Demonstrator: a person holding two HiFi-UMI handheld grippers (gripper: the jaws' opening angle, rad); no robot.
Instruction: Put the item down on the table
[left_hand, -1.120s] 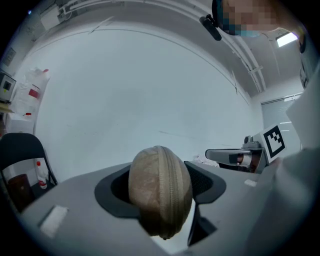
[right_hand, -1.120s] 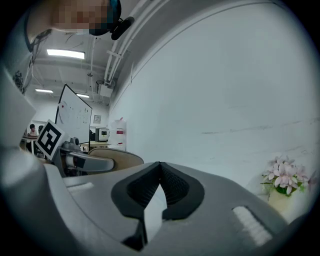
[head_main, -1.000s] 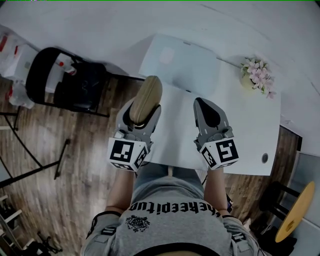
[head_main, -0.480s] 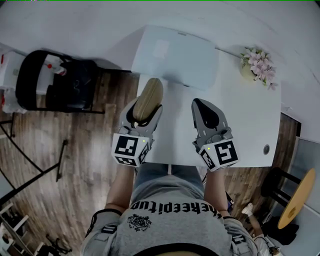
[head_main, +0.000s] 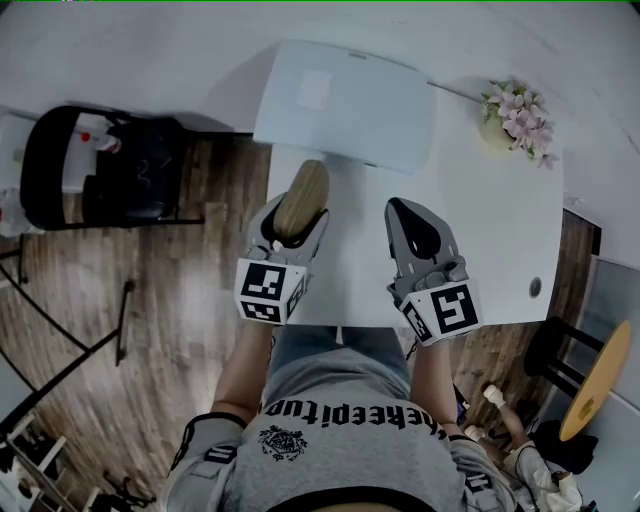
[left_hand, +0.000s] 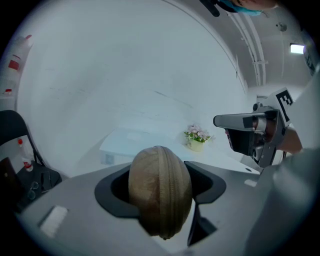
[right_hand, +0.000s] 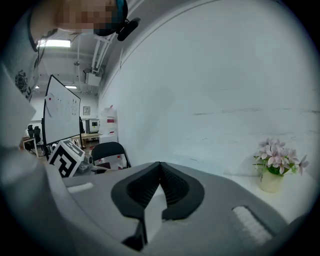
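Observation:
A tan oval zip pouch (head_main: 301, 197) sticks out forward from my left gripper (head_main: 298, 216), which is shut on it above the near left part of the white table (head_main: 500, 230). In the left gripper view the pouch (left_hand: 160, 192) fills the space between the black pads, zip seam facing the camera. My right gripper (head_main: 404, 206) hangs beside it to the right, over the table's middle, shut with nothing in it. Its black pads (right_hand: 172, 187) meet at their tips in the right gripper view. The right gripper (left_hand: 255, 132) also shows in the left gripper view.
A flat white panel (head_main: 345, 100) lies across the table's far end. A pot of pink flowers (head_main: 515, 135) stands at the far right corner. A black chair (head_main: 110, 165) stands on the wooden floor to the left, a round yellow stool (head_main: 595, 385) to the right.
My left gripper has sunk toward the table with the pouch still in it. The right gripper has come down only slightly.

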